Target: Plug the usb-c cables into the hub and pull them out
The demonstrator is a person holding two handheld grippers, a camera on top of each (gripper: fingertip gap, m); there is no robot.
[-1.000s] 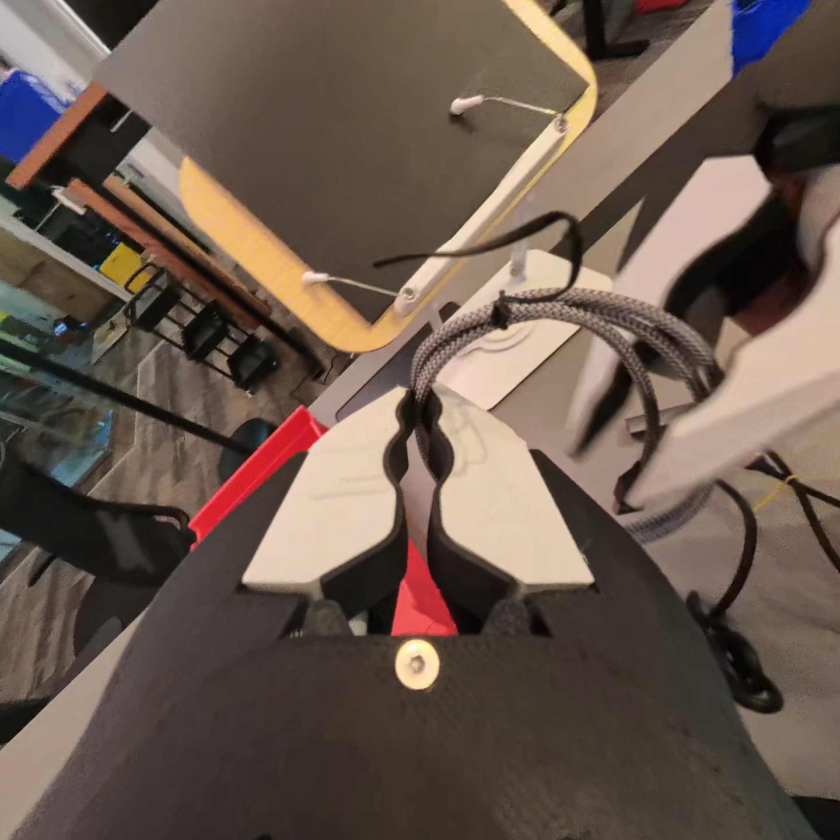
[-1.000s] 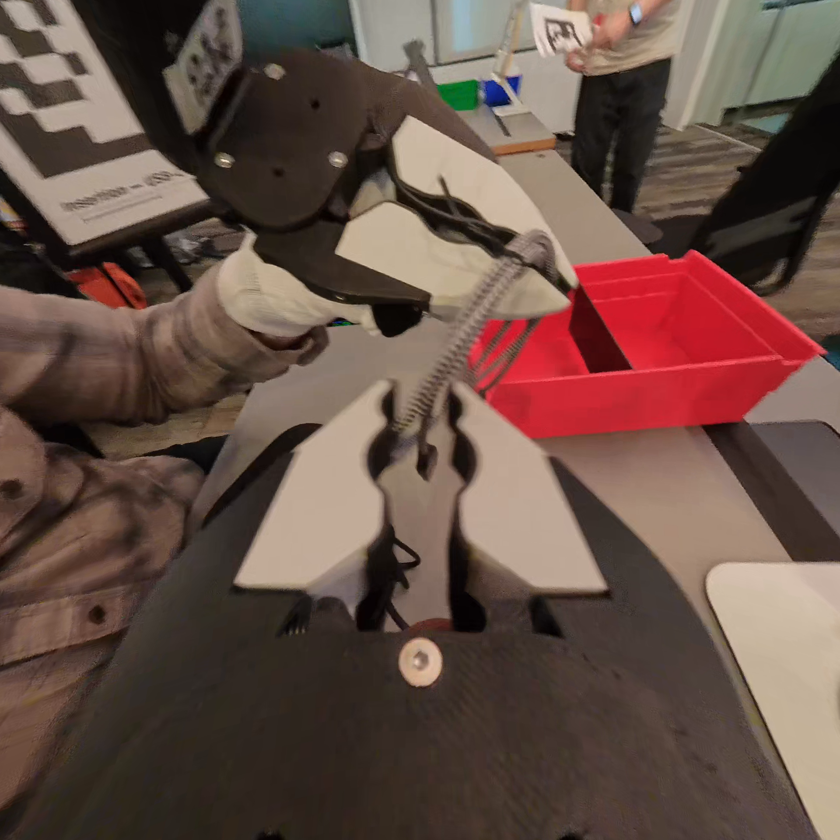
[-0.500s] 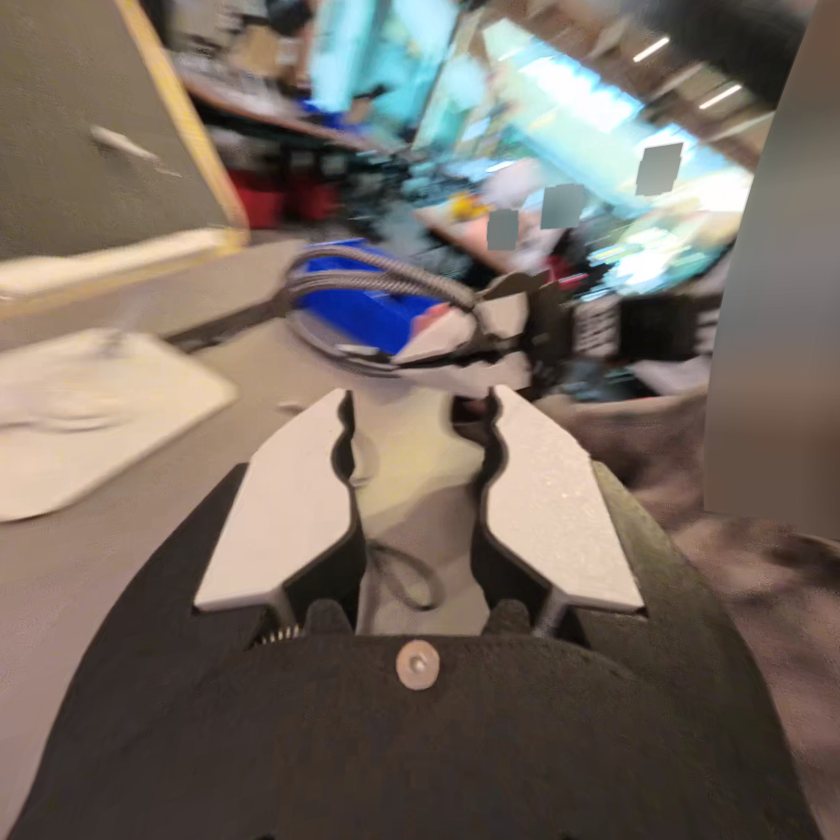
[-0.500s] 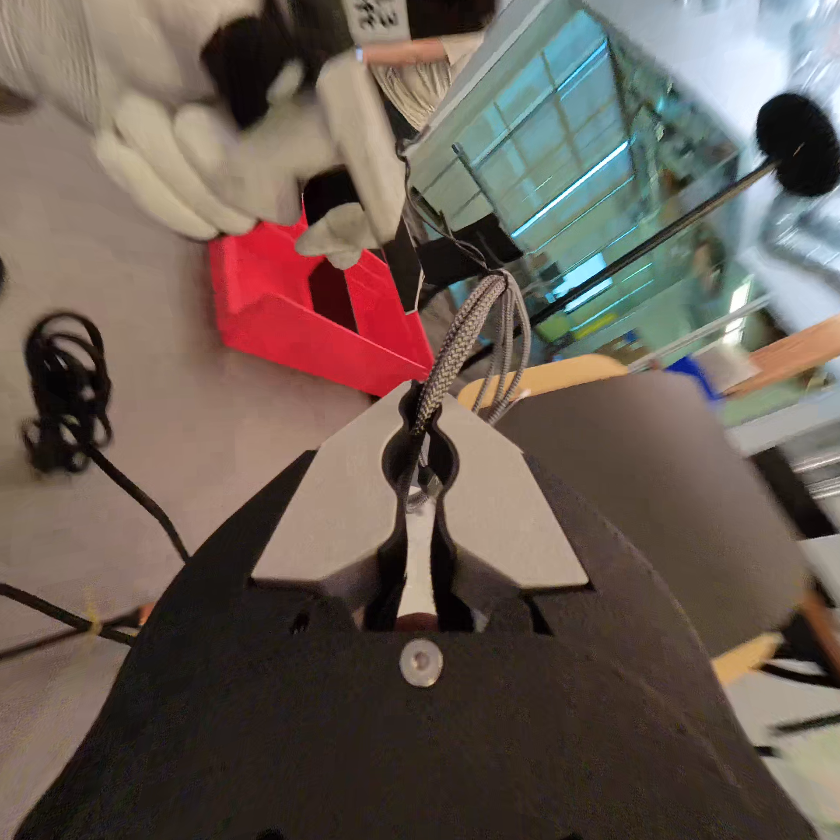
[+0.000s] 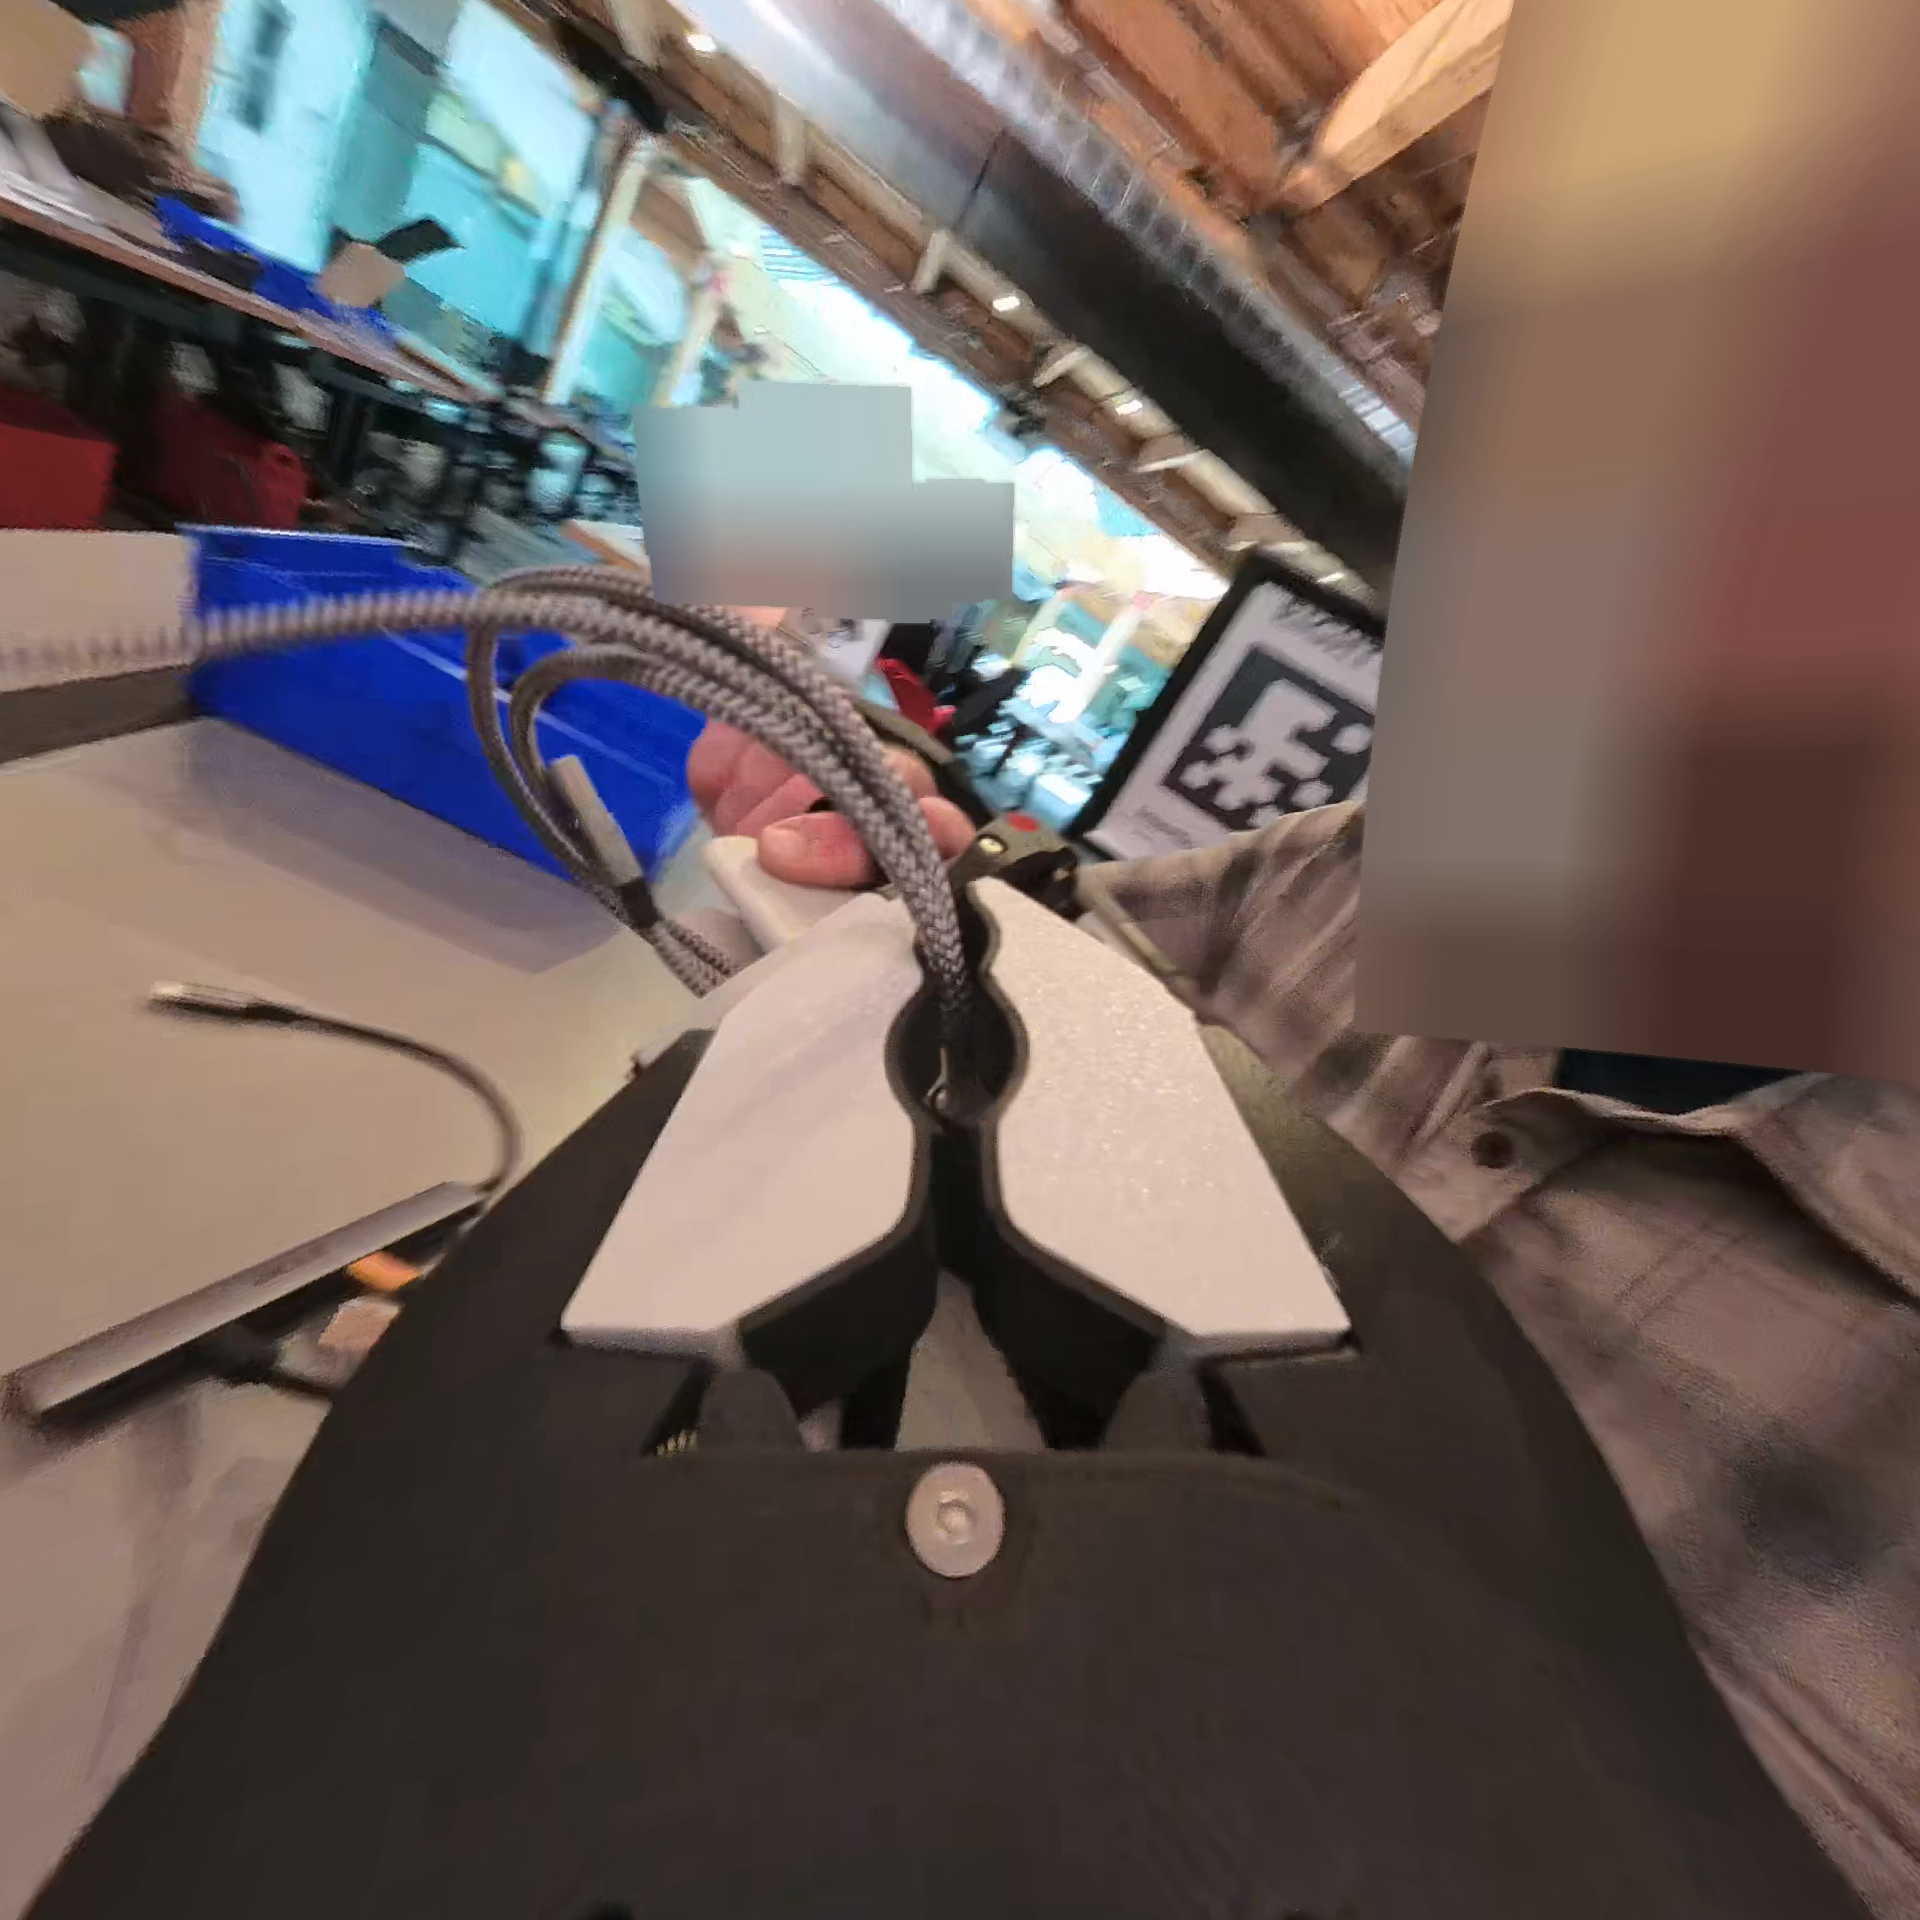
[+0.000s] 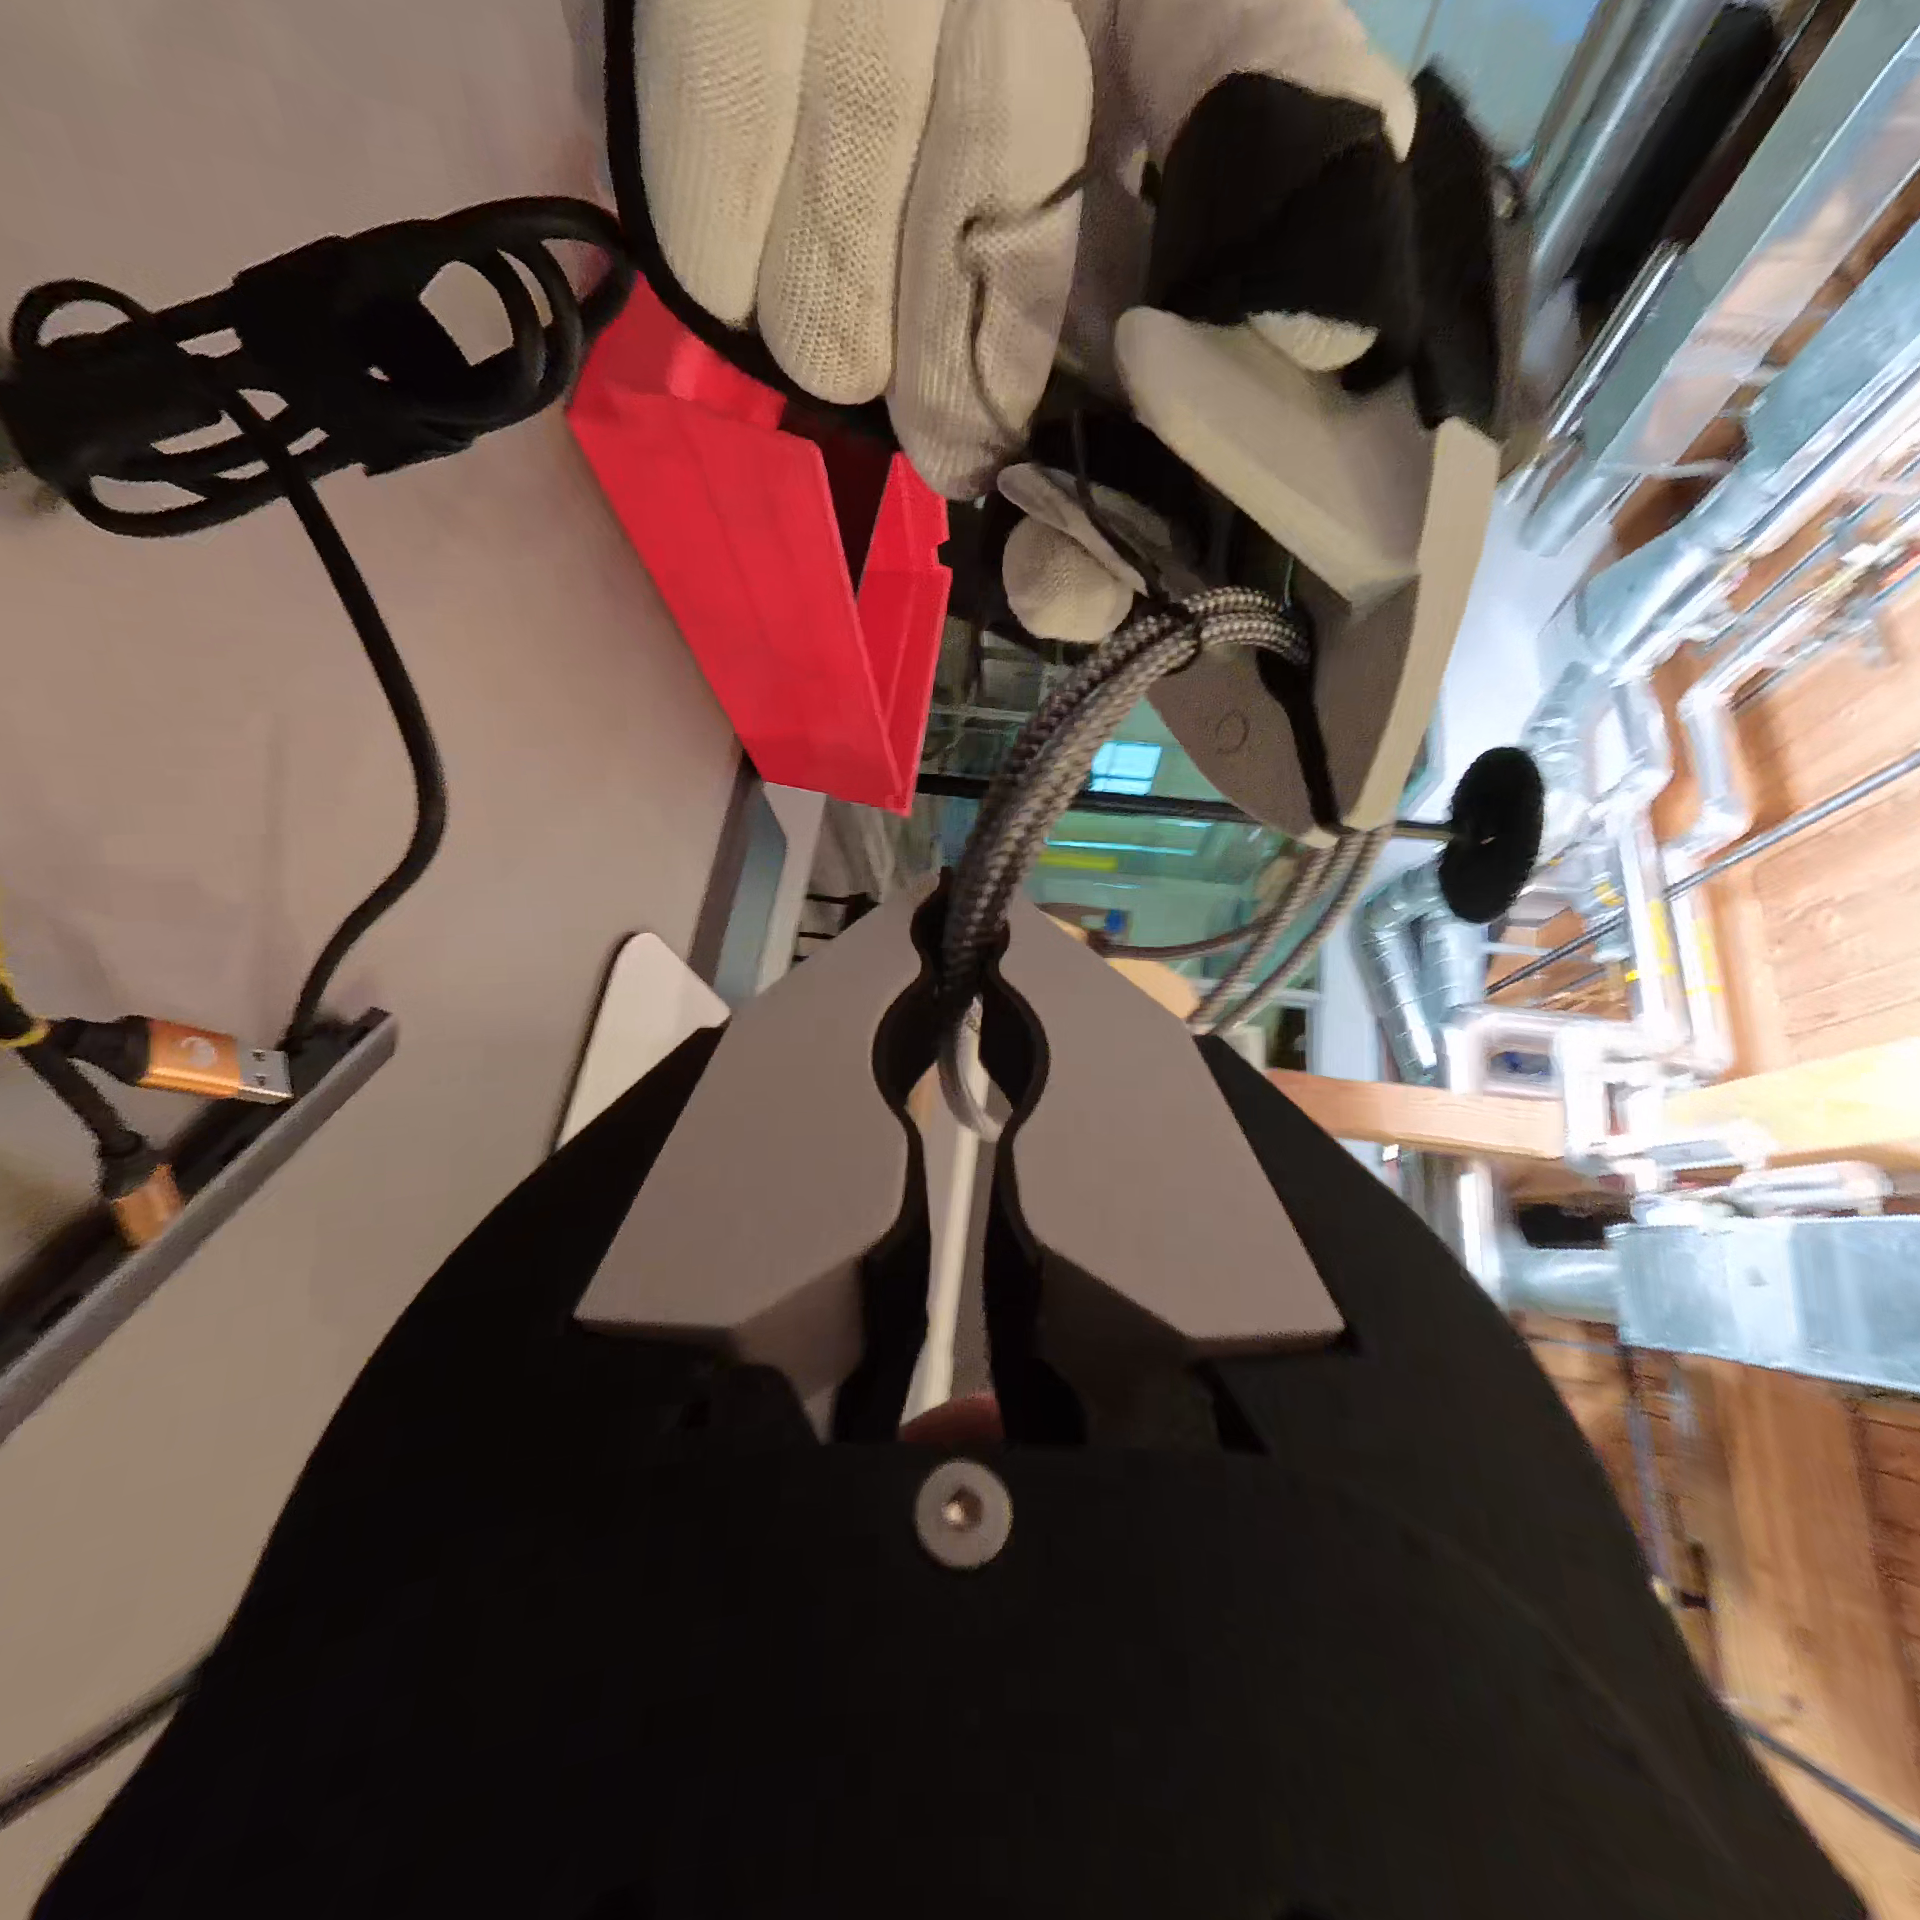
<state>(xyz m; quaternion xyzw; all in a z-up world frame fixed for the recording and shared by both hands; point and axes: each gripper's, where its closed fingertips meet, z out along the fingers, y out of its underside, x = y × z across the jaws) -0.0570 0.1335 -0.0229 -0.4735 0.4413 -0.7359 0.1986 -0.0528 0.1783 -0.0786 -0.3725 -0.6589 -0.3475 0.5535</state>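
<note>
A coiled grey braided USB-C cable (image 5: 727, 665) hangs in the air between both grippers. My left gripper (image 5: 951, 940) is shut on the bundle, which sits in the notch between its fingers. One metal plug (image 5: 603, 831) dangles free from the loop. My right gripper (image 6: 961, 925) is shut on the same cable (image 6: 1049, 758). In the right wrist view a gloved hand (image 6: 883, 208) holds the left gripper (image 6: 1340, 717) just beyond, with the cable passing through it. The slim grey hub (image 5: 239, 1299) lies on the table below, also in the right wrist view (image 6: 239, 1122), with orange plugs (image 6: 197, 1055) beside it.
A red bin (image 6: 769, 623) stands at the table edge and a blue bin (image 5: 416, 665) at the far side. A black coiled cable (image 6: 260, 353) lies on the grey table (image 6: 156, 727). A white pad (image 6: 644, 997) lies near. A plaid sleeve (image 5: 1610, 1299) is close on the right. Tip to tip, the grippers are about 7 centimeters apart. My left tips are about 25 centimeters from the slim grey hub (image 5: 239, 1299), my right tips only 20 centimeters. Seen from the right wrist view (image 6: 261, 1144) as well.
The left gripper opened half a second ago and is now shut on the braided bundle again. Both grippers swung and tilted, with the cable lifted above the table.
</note>
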